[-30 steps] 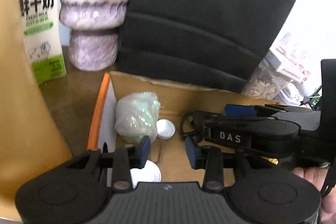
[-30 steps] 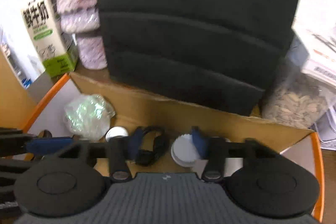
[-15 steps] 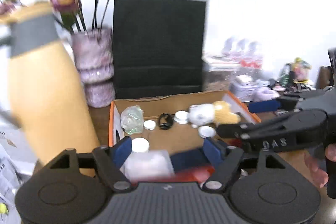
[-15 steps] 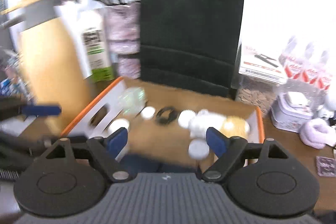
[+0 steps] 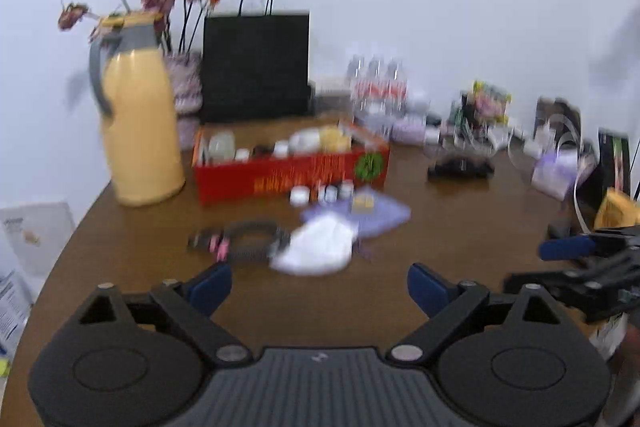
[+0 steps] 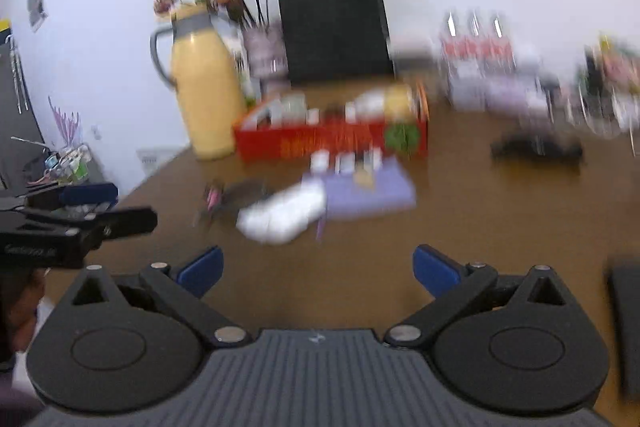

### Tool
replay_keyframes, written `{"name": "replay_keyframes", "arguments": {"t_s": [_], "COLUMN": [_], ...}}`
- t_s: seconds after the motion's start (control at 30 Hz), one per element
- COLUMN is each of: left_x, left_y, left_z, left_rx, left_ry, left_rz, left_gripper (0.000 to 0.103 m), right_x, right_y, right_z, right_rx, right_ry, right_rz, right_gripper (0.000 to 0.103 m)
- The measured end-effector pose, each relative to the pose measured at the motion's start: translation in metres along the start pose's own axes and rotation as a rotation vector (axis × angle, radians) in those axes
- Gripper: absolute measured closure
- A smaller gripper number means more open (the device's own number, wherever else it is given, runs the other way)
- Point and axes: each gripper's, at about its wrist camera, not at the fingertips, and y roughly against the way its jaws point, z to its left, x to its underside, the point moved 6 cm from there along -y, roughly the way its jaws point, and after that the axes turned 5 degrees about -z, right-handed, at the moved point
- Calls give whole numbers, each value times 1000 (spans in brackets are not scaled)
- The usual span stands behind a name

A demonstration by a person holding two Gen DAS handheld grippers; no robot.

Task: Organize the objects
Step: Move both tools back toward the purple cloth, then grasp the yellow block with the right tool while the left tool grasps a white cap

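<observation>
A red cardboard box (image 5: 292, 173) (image 6: 332, 141) holding several small items stands at the back of the brown table. In front of it lie small white jars (image 5: 322, 193), a purple cloth (image 5: 360, 213) (image 6: 368, 189), a white crumpled bag (image 5: 316, 247) (image 6: 280, 215) and a black coiled cable with pink bits (image 5: 244, 239) (image 6: 232, 197). My left gripper (image 5: 319, 285) is open and empty, well back from these. My right gripper (image 6: 318, 269) is open and empty too. Both views are blurred.
A yellow thermos jug (image 5: 138, 123) (image 6: 202, 83), a flower vase (image 5: 186, 87) and a black paper bag (image 5: 256, 67) (image 6: 336, 27) stand behind the box. Water bottles (image 5: 376, 83), a black object (image 5: 460, 167) and clutter fill the right side.
Both grippers have pulled back far from the box, from close above its contents to a wide view of the table. Both have opened wide.
</observation>
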Motion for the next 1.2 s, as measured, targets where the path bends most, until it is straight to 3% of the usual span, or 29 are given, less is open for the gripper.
{"name": "replay_keyframes", "arguments": {"t_s": [0.13, 0.33, 0.57, 0.83, 0.93, 1.07, 1.2], "left_x": [17, 15, 22, -22, -40, -61, -62], "left_y": [4, -8, -49, -135, -181, -243, -290], "left_z": [5, 18, 36, 45, 50, 51, 45], "left_rx": [-29, -81, -94, 1, 26, 41, 69], "left_ry": [5, 54, 98, 13, -19, -78, -123], "left_rz": [55, 46, 116, 57, 73, 108, 144], "left_gripper": [8, 8, 8, 9, 15, 45, 55], "right_x": [35, 23, 23, -12, -34, -61, -70], "right_y": [17, 6, -29, -88, -128, -190, -240], "right_z": [9, 11, 1, -14, -23, -35, -43], "right_rx": [23, 69, 69, 92, 70, 49, 44], "right_ry": [42, 58, 44, 114, 125, 143, 189], "right_rz": [56, -3, 32, 0, -8, 14, 62], "right_gripper": [0, 0, 2, 15, 24, 41, 56]}}
